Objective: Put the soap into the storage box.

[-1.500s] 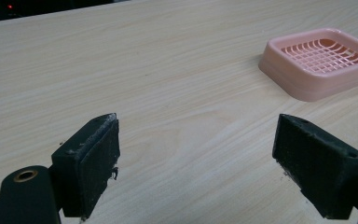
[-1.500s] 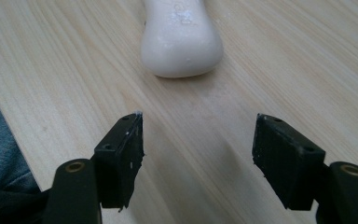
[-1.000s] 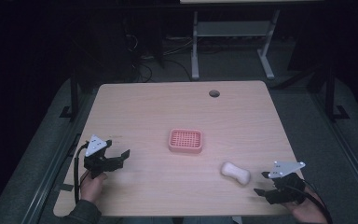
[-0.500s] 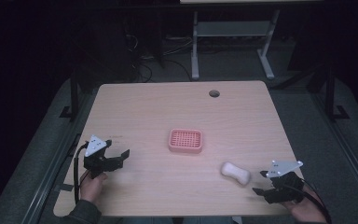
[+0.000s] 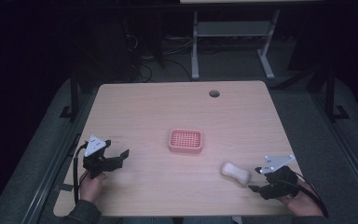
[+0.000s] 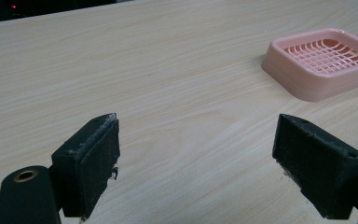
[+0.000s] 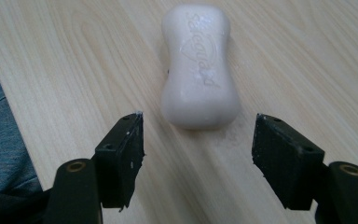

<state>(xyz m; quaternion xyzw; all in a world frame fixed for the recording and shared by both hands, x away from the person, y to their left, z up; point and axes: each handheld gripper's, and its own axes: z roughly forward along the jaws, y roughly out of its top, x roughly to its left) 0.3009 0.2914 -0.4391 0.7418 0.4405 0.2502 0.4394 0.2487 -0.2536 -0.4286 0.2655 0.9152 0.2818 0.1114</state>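
Work in hand: we are judging this to be a reach for the white, waisted bar of soap (image 5: 235,173), most likely to set it in the pink plastic soap dish with a grid floor (image 5: 185,141).
Soap bar: we are seeing it lying flat on the pale wood-grain table (image 5: 168,107), near the front right corner, well apart from the dish at the centre.
Right gripper (image 7: 198,140): we are holding it just short of the bar with the jaws spread wide and empty; they have just been closing a little, with nothing between them. We are lining its length up with the gap so the pads (image 7: 121,158) can meet the bar's long sides.
Left gripper (image 6: 196,154): we are keeping it low at the front left, jaws apart and holding nothing, pointed toward the dish, clear of the right hand's path.
Dish: it is sitting empty and upright, so the bar can come down into it from above.
Next move, as we are judging it: advancing the right gripper until the narrow waist lies between the pads.
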